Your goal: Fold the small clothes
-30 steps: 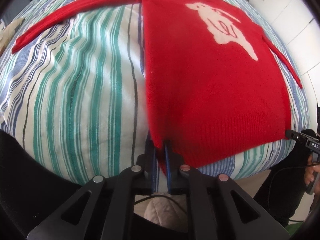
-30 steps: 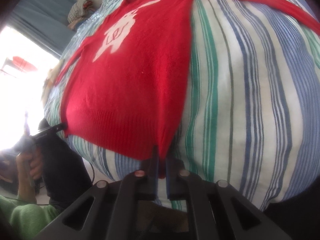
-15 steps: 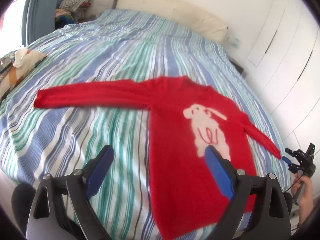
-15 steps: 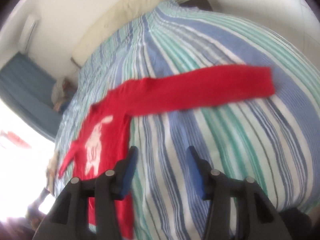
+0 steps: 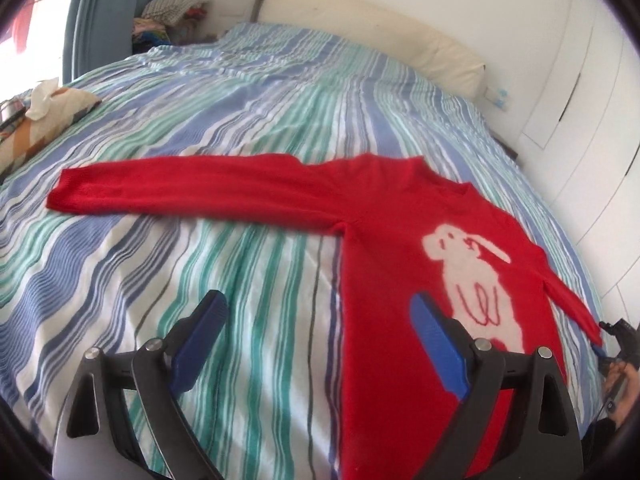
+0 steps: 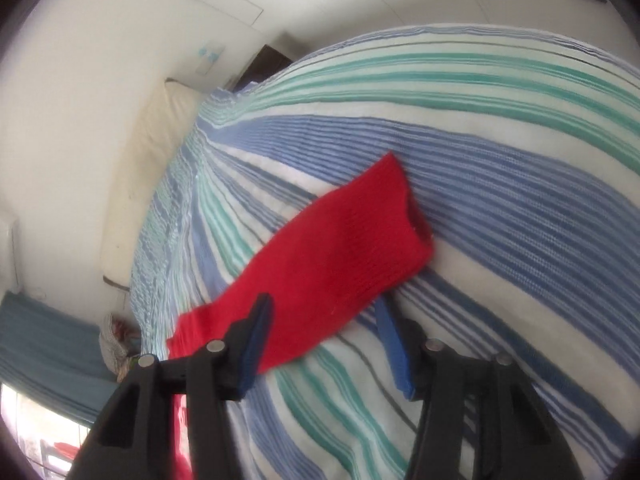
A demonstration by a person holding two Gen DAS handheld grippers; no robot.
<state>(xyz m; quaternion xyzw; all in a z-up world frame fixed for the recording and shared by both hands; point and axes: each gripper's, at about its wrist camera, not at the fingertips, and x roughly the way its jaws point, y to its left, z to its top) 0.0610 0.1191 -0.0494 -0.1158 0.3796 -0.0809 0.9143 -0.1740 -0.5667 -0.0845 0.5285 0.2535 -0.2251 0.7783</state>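
The left gripper [image 5: 316, 340] hangs over a striped bedspread [image 5: 240, 120], its blue fingers [image 5: 436, 344] spread wide with nothing between them after just opening. Beyond, a red sweater [image 5: 380, 232] (a white dog on its chest) lies flat, sleeves outstretched. The right gripper [image 6: 324, 344], jaws apart and empty, hovers at one sleeve cuff [image 6: 360, 240]. A cream headboard cushion [image 5: 380, 28] backs the bed.

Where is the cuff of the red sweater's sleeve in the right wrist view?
The cuff lies centre-right on the striped bedcover, just beyond the open right hand-held gripper.
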